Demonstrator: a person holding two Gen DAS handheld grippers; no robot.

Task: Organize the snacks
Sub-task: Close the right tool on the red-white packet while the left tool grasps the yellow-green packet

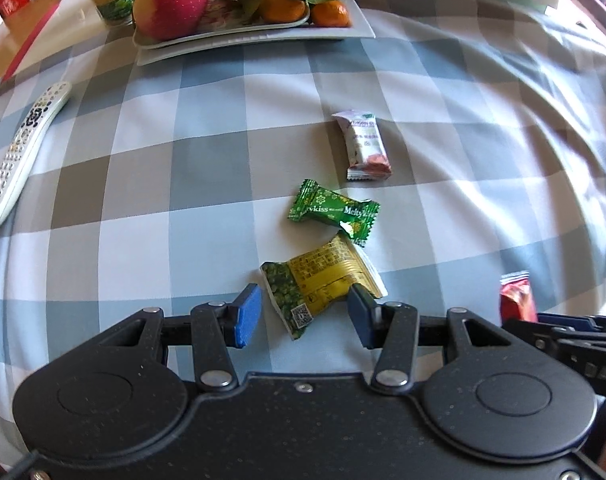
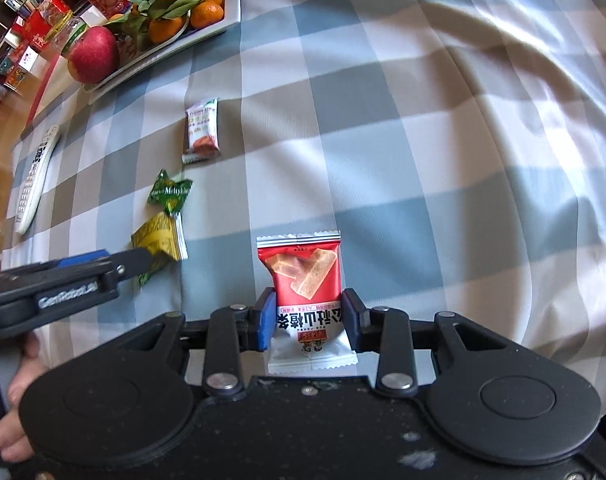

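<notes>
Now the right gripper (image 2: 307, 322) is clamped on the red snack packet (image 2: 303, 276), apparently carrying it toward the row at ten o'clock. The left gripper (image 1: 303, 314) stands apart astride the yellow-green packet (image 1: 323, 284), perhaps touching one edge. Next, the red packet needs a spot near the green candy (image 1: 334, 211) and white bar (image 1: 365, 146). Open checked cloth (image 2: 423, 140) lies at one o'clock; the fruit tray (image 1: 359, 30) is well apart.

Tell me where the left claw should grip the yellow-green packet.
Probably across the yellow middle of the yellow-green packet, coming from above. It lies flat and skewed on the tablecloth, and the left claw already straddles it, jaws open. Avoid the thin crimped ends; the green candy lies close beyond.
</notes>
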